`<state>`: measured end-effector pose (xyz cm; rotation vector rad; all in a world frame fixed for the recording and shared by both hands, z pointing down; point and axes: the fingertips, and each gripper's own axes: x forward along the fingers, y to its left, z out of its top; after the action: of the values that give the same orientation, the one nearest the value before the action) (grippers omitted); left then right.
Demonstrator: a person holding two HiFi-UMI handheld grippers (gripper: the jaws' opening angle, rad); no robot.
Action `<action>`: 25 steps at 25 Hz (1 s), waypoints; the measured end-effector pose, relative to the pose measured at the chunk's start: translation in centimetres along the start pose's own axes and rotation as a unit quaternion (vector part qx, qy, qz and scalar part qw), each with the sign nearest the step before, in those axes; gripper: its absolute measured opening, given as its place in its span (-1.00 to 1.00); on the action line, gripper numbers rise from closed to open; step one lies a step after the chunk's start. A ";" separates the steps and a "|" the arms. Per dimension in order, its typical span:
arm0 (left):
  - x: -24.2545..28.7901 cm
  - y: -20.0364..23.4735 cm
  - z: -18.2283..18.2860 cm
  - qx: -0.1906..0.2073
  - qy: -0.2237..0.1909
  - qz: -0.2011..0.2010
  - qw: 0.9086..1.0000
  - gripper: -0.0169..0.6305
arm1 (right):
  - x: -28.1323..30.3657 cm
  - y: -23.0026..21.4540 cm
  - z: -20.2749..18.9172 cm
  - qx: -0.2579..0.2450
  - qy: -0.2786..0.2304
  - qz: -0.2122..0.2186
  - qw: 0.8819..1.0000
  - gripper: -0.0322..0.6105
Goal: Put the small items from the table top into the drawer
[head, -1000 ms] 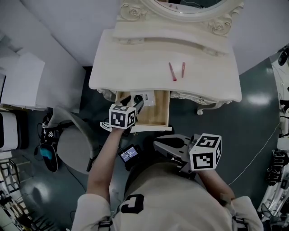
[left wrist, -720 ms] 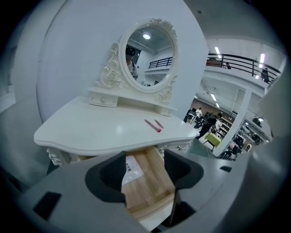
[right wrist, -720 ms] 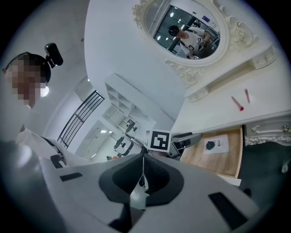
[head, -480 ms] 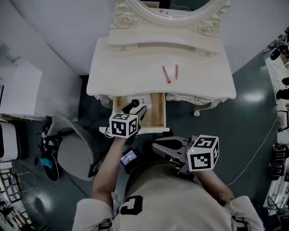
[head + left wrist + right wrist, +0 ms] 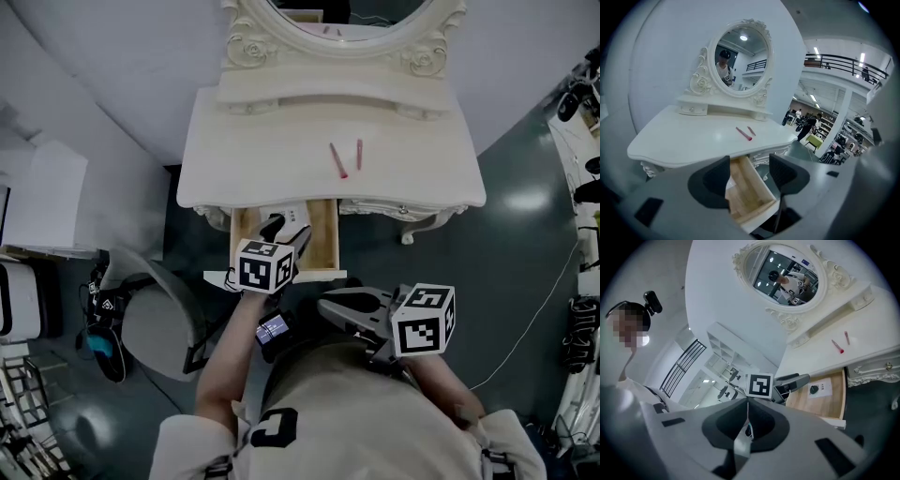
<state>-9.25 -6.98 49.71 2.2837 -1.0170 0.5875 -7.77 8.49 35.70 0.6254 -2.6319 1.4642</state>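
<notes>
Two thin pink sticks [image 5: 337, 161] [image 5: 359, 154] lie side by side on the white dressing table [image 5: 244, 159], apart from both grippers. In the left gripper view the sticks [image 5: 743, 133] show beyond the jaws. Below the table's front the wooden drawer [image 5: 323, 246] stands pulled out. A white sheet with a small black round thing [image 5: 813, 389] lies in it. My left gripper [image 5: 286, 232] hovers over the drawer's left part, open, with nothing between its fingers. My right gripper [image 5: 328, 305] hangs low in front of the drawer, shut and empty.
An oval mirror [image 5: 328, 23] in a carved frame rises behind a raised shelf [image 5: 328, 89] at the table's back. A grey chair [image 5: 155, 314] stands to the left of the drawer. Dark floor [image 5: 525, 244] lies to the right.
The head view has drifted, so the table sits higher and further left. My left gripper has drawn back slightly over the drawer's front. The right gripper has barely moved.
</notes>
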 end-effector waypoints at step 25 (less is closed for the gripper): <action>8.4 -5.0 5.4 -0.011 0.022 0.055 0.998 0.00 | -9.4 -7.4 6.3 0.031 0.028 0.089 0.995 -0.80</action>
<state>0.65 -12.08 49.02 2.1976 -1.1272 0.6659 4.52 2.85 35.85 0.3546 -2.6678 1.5910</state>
